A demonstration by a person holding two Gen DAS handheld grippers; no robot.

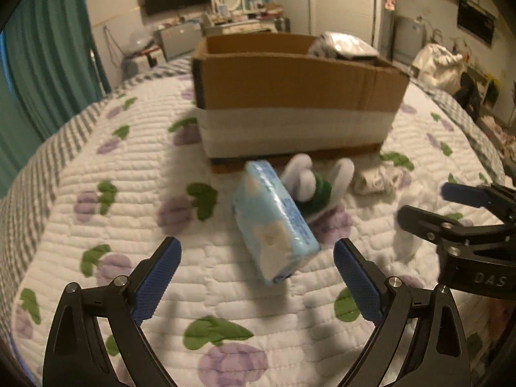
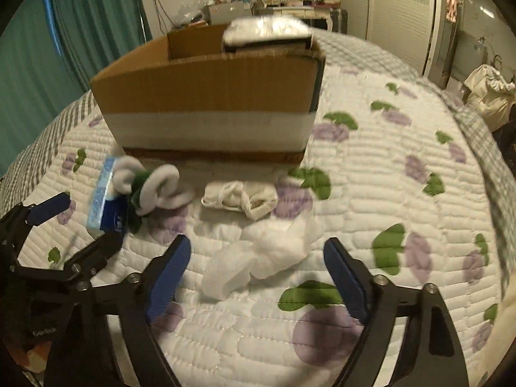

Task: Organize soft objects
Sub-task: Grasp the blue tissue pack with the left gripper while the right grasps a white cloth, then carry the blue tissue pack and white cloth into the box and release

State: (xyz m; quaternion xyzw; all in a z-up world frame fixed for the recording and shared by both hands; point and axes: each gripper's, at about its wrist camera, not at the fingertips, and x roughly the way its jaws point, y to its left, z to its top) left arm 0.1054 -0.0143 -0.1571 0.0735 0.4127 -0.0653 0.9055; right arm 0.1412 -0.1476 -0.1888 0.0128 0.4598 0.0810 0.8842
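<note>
A brown cardboard box with a white band stands mid-quilt on the floral quilted bed, a white-and-dark bundle showing above its rim. Before it lie a light-blue tissue pack, a green-and-white plush toy, a rolled cream cloth and a crumpled white cloth. The left gripper and the right gripper both gape empty.

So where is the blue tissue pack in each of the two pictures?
Left wrist: the blue tissue pack lies at centre, just ahead of the open left gripper.
Right wrist: the pack is at the left edge, partly hidden.
Shared landmark: the cardboard box behind it.
</note>
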